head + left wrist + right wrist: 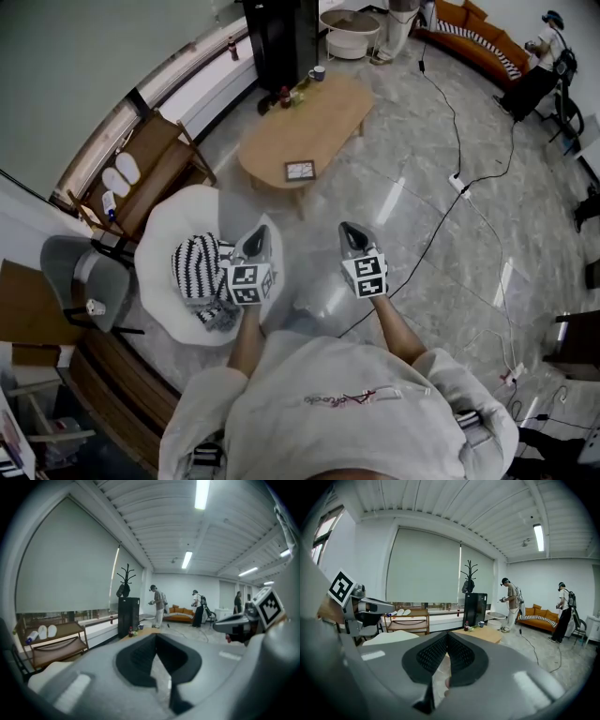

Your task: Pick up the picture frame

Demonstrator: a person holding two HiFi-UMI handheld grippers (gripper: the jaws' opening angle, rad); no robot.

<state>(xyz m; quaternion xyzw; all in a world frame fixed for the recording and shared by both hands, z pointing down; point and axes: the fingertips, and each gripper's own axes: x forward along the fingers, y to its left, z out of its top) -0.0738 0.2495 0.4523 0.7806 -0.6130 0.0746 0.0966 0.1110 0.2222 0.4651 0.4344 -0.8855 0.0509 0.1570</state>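
Observation:
The picture frame (300,171), small and dark-edged, lies flat near the front end of the oval wooden coffee table (319,117). Both grippers hang over the grey floor well short of that table, pointing towards it. My left gripper (255,244) is shut and holds nothing; it also fills the left gripper view (156,637), jaws meeting. My right gripper (353,238) is likewise shut and empty (446,634). The table's top (483,633) shows ahead in the right gripper view, but the frame cannot be made out there.
A white low seat with a striped cushion (198,266) sits just left of my left gripper. A wooden rack (145,173) and grey chair (86,277) stand further left. Bottles (284,96) and a cup (317,73) stand at the table's far end. Cables (441,211) cross the floor on the right.

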